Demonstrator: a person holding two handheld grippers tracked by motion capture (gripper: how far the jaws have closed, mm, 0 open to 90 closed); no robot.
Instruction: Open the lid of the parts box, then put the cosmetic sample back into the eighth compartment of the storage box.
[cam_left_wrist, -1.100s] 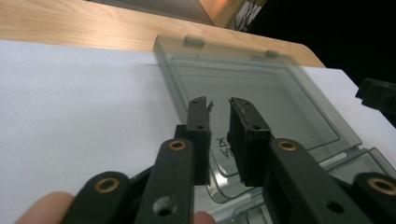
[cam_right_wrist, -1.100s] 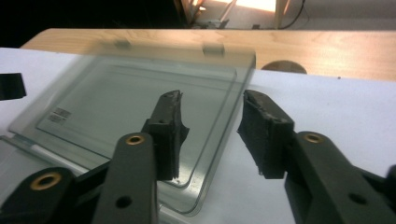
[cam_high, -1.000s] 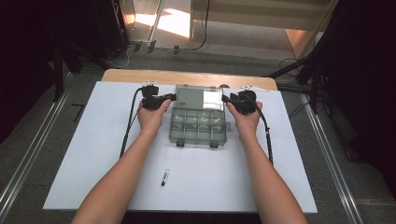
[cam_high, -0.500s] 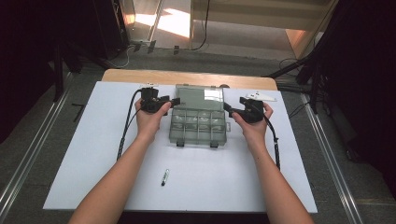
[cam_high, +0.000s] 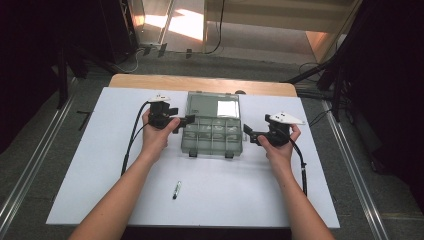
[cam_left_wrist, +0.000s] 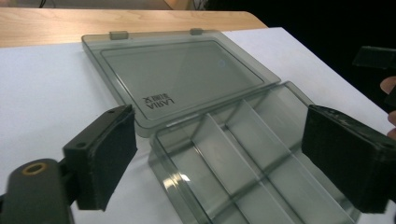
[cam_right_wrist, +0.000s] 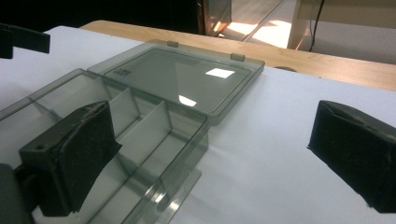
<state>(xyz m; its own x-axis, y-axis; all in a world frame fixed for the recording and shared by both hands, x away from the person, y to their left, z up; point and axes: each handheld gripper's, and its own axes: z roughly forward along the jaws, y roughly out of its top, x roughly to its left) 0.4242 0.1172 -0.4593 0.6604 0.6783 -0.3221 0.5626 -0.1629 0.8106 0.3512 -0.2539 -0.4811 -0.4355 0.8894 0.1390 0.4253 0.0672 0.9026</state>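
A clear grey compartment box (cam_high: 212, 137) lies on the white table cover, its lid (cam_high: 212, 106) folded flat toward the far side. My left gripper (cam_high: 182, 121) stands at the box's left end, jaws open and just widening, with nothing gripped. In the left gripper view my left gripper (cam_left_wrist: 224, 154) frames the box (cam_left_wrist: 243, 158) and lid (cam_left_wrist: 182, 79) without touching them. My right gripper (cam_high: 248, 134) is a little off the box's right end, also open after widening. In the right gripper view my right gripper (cam_right_wrist: 212, 149) has the box's corner (cam_right_wrist: 154, 140) beside the left pad.
A small dark pen (cam_high: 176, 189) lies on the white cover (cam_high: 100, 165) in front of the box. A wooden table edge (cam_high: 200, 82) runs along the far side. Cables trail from both grippers toward the person.
Both hands have drawn back from the lid's ends, outward and toward the person, the right one farther. Both pairs of jaws have widened. The lid lies flat.
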